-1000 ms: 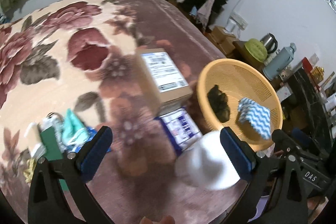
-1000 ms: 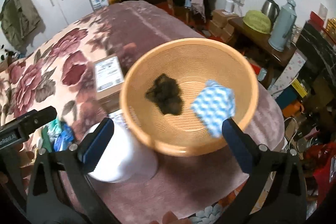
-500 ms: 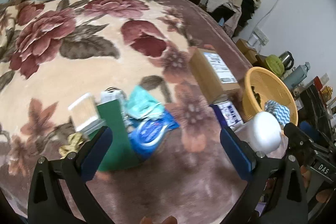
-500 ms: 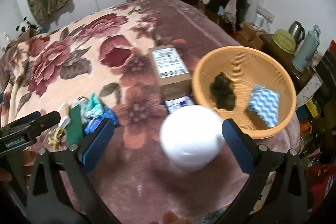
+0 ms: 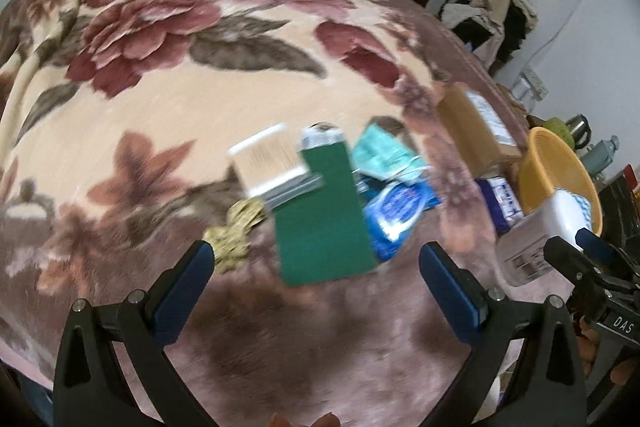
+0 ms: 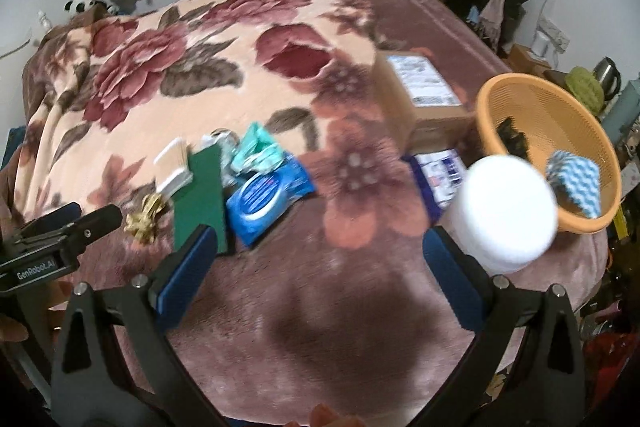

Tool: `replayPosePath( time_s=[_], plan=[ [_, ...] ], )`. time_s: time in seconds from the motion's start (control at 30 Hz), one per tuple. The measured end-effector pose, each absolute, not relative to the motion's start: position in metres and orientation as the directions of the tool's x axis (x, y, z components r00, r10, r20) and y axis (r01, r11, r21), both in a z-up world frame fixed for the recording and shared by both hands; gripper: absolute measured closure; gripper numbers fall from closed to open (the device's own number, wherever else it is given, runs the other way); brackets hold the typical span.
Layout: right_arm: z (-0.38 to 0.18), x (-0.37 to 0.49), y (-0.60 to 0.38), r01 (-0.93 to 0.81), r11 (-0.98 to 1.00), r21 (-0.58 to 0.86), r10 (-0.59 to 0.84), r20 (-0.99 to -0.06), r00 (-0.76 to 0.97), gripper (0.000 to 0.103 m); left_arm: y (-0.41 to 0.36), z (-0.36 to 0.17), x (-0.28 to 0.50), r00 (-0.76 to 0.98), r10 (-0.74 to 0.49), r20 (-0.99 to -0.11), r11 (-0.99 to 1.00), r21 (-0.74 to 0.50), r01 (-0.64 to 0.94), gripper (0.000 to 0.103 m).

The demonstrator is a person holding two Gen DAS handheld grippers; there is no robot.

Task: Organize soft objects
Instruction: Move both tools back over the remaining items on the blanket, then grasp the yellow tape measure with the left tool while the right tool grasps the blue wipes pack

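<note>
On the flowered blanket lies a cluster of items: a green pad [image 5: 324, 215] [image 6: 202, 193], a teal face mask [image 5: 380, 153] [image 6: 254, 149], a blue wipes pack [image 5: 394, 209] [image 6: 266, 199], a box of cotton swabs [image 5: 268, 163] [image 6: 174, 167] and a gold ribbon scrap [image 5: 232, 233] [image 6: 145, 219]. An orange basket [image 6: 520, 95] [image 5: 538, 167] at the right holds a blue-white wavy cloth [image 6: 576, 181] and a dark clump [image 6: 512, 137]. My left gripper [image 5: 316, 279] hangs open just in front of the green pad. My right gripper [image 6: 318, 269] is open over bare blanket, nothing between its fingers.
A white round jar [image 6: 506, 213] [image 5: 536, 243] stands by the basket beside my right gripper's right finger. A cardboard box [image 6: 420, 95] [image 5: 476, 131] and a small blue-white carton [image 6: 438, 175] lie left of the basket. The bed edge and cluttered furniture lie right.
Both grippers have swung left, away from the basket toward the item cluster. The green pad and wipes now sit centred in the left wrist view. Both stayed open.
</note>
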State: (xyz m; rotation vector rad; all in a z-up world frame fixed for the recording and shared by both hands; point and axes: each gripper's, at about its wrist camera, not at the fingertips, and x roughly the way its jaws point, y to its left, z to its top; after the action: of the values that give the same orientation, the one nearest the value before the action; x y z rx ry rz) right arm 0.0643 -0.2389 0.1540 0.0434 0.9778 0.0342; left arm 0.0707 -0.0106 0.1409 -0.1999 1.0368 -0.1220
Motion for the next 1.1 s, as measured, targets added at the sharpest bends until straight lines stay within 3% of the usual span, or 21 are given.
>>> replayPosePath(
  time_s=[0.57, 1.1],
  plan=[
    [0.095, 0.057, -0.195, -0.046, 0.998, 0.040, 0.058, -0.874, 0.483, 0.000, 0.045, 0.073, 0.043, 0.441, -0.157, -0.884, 0.974, -0.211, -0.076, 0.001],
    [0.064, 0.063, -0.202, -0.029, 0.997, 0.068, 0.073, -0.890, 0.450, 0.000, 0.061, 0.045, 0.065, 0.452, -0.148, -0.879, 0.964, -0.231, -0.132, 0.002]
  ],
)
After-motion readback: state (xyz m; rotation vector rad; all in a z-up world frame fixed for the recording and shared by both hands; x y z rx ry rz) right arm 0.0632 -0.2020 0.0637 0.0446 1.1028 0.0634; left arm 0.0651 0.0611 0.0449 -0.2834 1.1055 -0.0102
